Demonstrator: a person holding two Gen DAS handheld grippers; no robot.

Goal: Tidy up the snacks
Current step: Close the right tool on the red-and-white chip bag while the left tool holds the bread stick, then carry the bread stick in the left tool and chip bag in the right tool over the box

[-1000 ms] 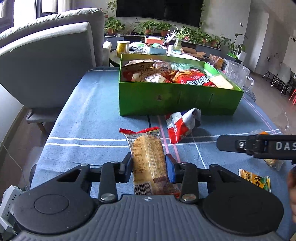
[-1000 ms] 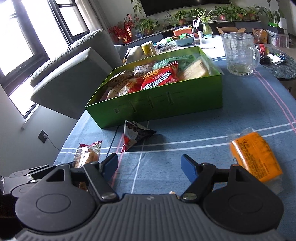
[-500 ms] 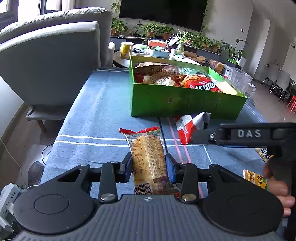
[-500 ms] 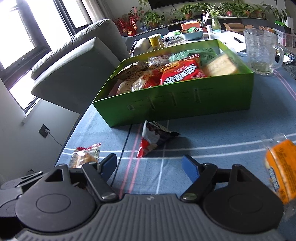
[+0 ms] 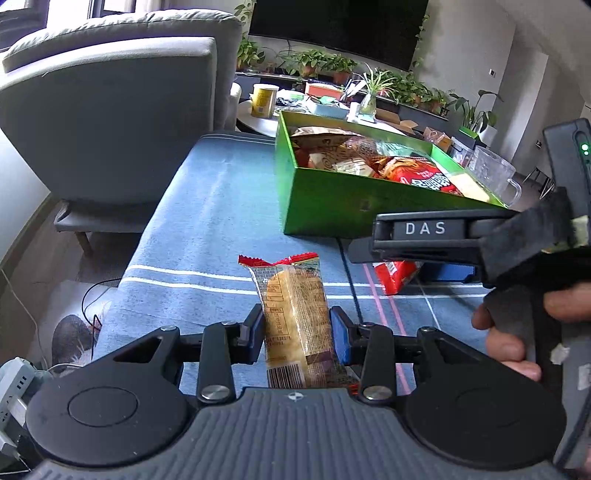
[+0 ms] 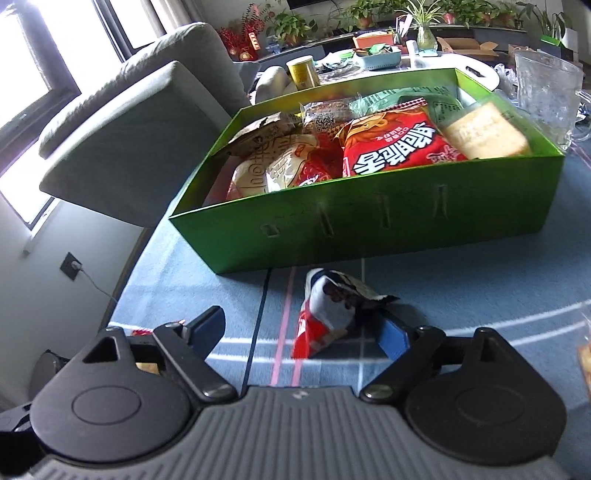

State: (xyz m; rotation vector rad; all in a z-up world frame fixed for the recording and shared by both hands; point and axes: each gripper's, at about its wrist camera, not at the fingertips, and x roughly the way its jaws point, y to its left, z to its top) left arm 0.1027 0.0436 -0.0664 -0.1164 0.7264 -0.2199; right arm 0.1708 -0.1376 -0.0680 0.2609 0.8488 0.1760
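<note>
Two light, crinkly snack packs, one per gripper

My left gripper (image 5: 297,334) pinches the soft cake packet (image 5: 293,314) mid-body; my right gripper (image 6: 299,330), jaws opening and touching nothing, straddles the crumpled red-and-white packet (image 6: 328,314) on the table (image 6: 461,280) before the green box (image 6: 369,225). I'd grip its puffy middle gently.

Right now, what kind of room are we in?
It looks like a living room at home. There is a grey sofa, a big dark TV on the wall over a row of potted plants, and a table with a blue cloth.
</note>
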